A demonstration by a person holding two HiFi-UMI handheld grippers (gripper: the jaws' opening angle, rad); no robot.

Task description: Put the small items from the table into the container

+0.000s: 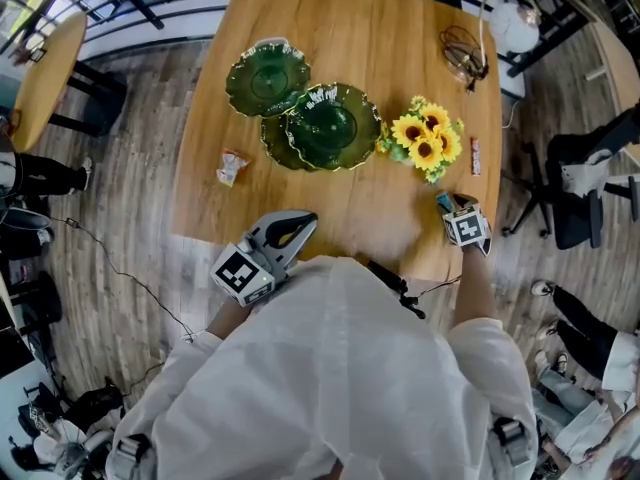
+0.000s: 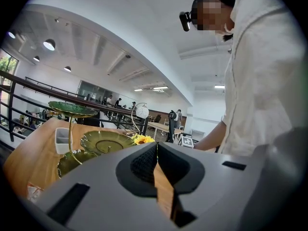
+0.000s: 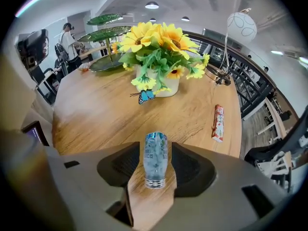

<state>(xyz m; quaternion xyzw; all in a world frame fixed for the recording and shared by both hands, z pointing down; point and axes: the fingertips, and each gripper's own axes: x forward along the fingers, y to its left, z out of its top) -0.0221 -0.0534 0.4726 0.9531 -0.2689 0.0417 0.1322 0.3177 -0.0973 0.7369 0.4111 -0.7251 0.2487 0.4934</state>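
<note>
My right gripper (image 1: 446, 205) points steeply down over the front right of the wooden table (image 1: 350, 38). In the right gripper view its jaws (image 3: 155, 150) are shut on a small blue packet (image 3: 155, 159) with a crimped silver end; the packet's blue tip (image 1: 443, 202) shows beyond the gripper in the head view. A red stick snack (image 1: 476, 156) (image 3: 218, 123) lies to the right of it. A small wrapped snack (image 1: 231, 166) lies at the table's left. My left gripper (image 1: 303, 225) (image 2: 156, 150) is shut and empty at the front edge.
A green tiered plate stand (image 1: 330, 126) (image 2: 103, 141) stands mid-table, with a white cup-like container (image 2: 61, 139) behind it. A sunflower pot (image 1: 428, 138) (image 3: 154, 52) stands just beyond my right gripper. A wire object (image 1: 462, 53) and a lamp (image 1: 512, 23) sit far right.
</note>
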